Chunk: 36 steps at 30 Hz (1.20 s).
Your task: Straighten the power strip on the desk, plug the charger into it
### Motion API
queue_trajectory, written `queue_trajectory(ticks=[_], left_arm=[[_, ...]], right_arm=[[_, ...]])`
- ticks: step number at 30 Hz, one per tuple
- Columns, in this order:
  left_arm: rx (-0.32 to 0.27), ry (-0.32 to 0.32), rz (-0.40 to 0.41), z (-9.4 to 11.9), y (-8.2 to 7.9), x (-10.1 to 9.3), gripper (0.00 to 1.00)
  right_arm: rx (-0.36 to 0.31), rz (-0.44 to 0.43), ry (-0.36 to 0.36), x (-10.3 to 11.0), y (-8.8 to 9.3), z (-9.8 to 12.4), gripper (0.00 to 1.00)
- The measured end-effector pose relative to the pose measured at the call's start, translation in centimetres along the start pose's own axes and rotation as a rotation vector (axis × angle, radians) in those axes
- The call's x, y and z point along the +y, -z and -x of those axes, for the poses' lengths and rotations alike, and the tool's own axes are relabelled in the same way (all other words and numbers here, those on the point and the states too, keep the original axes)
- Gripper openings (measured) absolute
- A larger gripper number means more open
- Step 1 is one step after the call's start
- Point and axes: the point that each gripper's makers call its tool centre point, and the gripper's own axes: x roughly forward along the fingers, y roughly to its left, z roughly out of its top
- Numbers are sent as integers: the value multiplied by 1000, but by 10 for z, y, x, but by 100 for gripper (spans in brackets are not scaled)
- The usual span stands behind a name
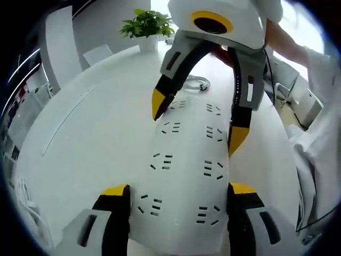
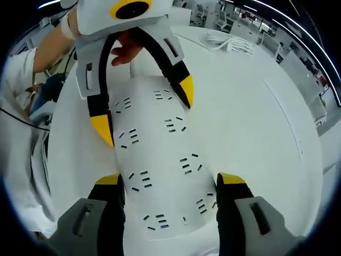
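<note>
1. Power strip (image 1: 186, 176) lies flat on white bench (image 1: 90, 133).
2. Left tool (image 1: 178, 194): jaws spread wide, straddling one end of the strip, gripping nothing.
3. Right tool (image 2: 169, 184): likewise wide, straddling the opposite end.

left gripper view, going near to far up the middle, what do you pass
left gripper's own yellow-tipped black jaws → long white multi-socket power strip → right gripper, yellow-tipped jaws straddling the strip's far end → coiled white cable → green leafy plant in a white pot
</note>
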Motion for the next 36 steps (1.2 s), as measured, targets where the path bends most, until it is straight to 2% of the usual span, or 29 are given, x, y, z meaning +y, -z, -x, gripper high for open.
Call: queue_trajectory(ticks=[10, 12, 36], left_arm=[[6, 15, -22, 0, -1, -1, 75], [7, 21, -32, -1, -2, -1, 75], [15, 47, -70, 0, -1, 2, 76]], right_arm=[[-7, -44, 35, 1, 1, 2, 68], [4, -73, 60, 4, 2, 4, 68], [-13, -133, 126, 9, 1, 7, 67]])
